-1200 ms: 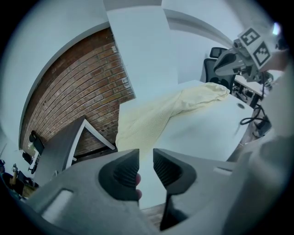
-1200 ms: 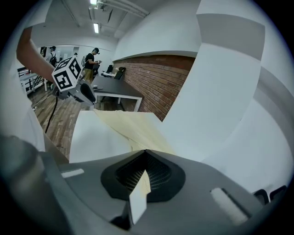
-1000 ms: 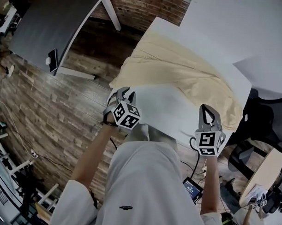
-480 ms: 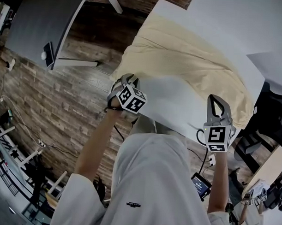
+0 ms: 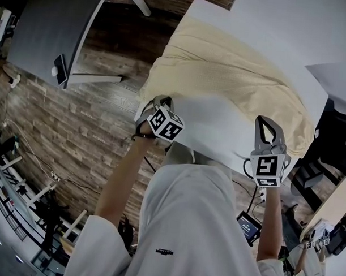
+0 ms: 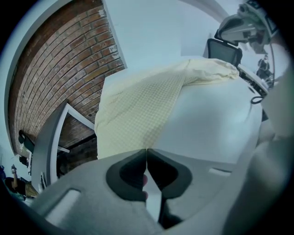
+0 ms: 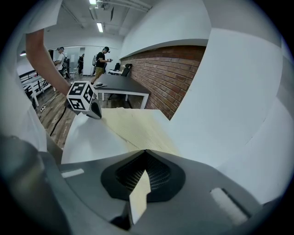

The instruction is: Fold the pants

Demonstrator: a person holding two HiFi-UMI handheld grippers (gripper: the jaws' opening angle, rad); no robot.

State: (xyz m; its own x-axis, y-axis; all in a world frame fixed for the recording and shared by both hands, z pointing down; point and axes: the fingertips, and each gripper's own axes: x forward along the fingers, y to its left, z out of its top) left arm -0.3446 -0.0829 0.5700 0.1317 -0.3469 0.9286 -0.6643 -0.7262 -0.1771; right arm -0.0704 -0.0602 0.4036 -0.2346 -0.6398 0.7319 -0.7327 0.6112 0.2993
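1. Pinching the pants (image 5: 232, 69) at two ends: the left gripper (image 5: 158, 99) sits at the near-left corner of the tabletop (image 5: 218, 128). Its jaws have just been closing and now meet on a pale strip, seemingly the hem.
2. The right gripper (image 5: 263, 119) is clamped on a cream fold at the tabletop's near-right corner.
3. The pants arc from one gripper to the other across the tabletop's far side, so any fold probably carries both ends away from the person.

Pale yellow, finely checked pants (image 5: 232, 69) on white table (image 5: 213, 127).
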